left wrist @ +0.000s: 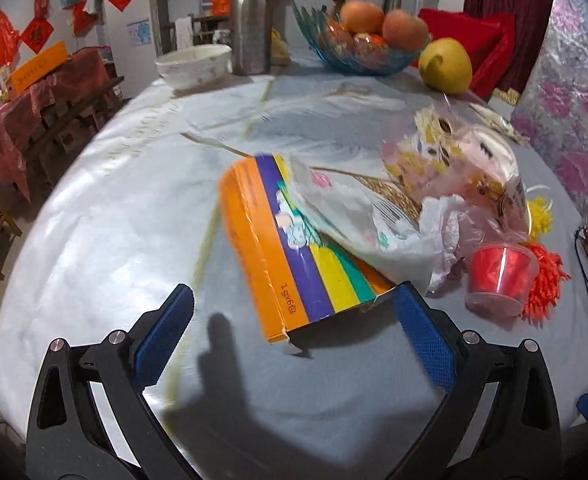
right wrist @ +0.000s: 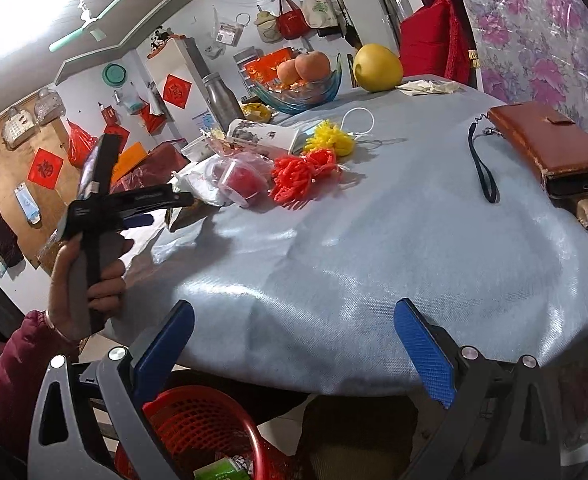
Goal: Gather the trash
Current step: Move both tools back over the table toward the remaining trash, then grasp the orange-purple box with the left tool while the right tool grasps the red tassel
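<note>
An orange, purple, yellow and green striped carton (left wrist: 289,248) lies on the pale blue tablecloth (left wrist: 113,220), its near end between the tips of my left gripper (left wrist: 294,308). The jaws stand wide open and the right pad (left wrist: 422,332) is at the carton's corner. A crumpled white plastic bag (left wrist: 366,220) lies across the carton's far end. Beside it stands a clear cup with red contents (left wrist: 498,276). My right gripper (right wrist: 294,336) is open over the table's near edge, above a red mesh basket (right wrist: 205,428) that holds a green packet (right wrist: 217,470). A hand (right wrist: 89,276) holds the left gripper (right wrist: 133,204) at the left.
At the back stand a blue glass fruit bowl (left wrist: 366,48), a yellow pomelo (left wrist: 446,64), a white bowl (left wrist: 193,64) and a metal bottle (left wrist: 251,20). Red and yellow yarn pompoms (right wrist: 306,168) and a brown wallet (right wrist: 546,144) lie on the cloth.
</note>
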A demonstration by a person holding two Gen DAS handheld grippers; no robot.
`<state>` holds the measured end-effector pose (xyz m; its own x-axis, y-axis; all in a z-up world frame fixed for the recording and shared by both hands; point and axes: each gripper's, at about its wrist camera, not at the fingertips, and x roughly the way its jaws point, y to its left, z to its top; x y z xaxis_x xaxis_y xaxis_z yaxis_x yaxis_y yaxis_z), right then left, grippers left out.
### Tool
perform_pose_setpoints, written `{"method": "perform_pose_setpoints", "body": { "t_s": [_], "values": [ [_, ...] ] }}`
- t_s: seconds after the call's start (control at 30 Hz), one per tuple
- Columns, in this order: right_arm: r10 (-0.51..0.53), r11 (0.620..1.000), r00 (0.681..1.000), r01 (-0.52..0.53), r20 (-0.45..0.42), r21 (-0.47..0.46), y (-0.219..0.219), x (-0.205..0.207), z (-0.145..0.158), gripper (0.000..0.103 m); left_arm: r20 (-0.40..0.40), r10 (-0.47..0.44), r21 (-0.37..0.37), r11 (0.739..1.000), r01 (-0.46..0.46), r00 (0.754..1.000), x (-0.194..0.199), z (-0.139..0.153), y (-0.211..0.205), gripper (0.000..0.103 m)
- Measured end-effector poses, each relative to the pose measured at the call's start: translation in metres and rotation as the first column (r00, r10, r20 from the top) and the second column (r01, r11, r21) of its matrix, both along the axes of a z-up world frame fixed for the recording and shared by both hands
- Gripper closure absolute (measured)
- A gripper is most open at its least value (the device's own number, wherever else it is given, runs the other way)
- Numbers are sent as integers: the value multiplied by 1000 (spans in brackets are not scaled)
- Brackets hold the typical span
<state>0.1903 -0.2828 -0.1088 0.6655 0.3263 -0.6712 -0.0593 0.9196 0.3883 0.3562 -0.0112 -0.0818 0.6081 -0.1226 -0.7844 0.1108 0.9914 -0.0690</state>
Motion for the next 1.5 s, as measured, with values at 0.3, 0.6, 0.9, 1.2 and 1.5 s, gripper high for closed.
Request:
{"method": "perform_pose_setpoints", "body": {
  "t_s": [0.3,0.6,0.9,1.2,1.5],
  "values": [
    [12,1000,999,-11,36,-29,6,19,8,4,1,33,-110,993,-32,999,2,-7,20,7],
    [38,997,998,-35,50,-75,18,100,22,11,4,54,-79,995,-54,999,0,-6,16,7],
    [9,1000,992,-8,-129,10,10,175,-11,63,14,53,-118,992,-51,999,-2,-6,21,7],
    [-9,999,992,14,-125,40,4,175,-24,77,12,64,-147,987,-62,998,9,6,38,7],
    [-8,999,993,12,-122,35,2,172,-24,77,-62,93,-137,985,-101,994,44,-2,49,7]
  ]
}}
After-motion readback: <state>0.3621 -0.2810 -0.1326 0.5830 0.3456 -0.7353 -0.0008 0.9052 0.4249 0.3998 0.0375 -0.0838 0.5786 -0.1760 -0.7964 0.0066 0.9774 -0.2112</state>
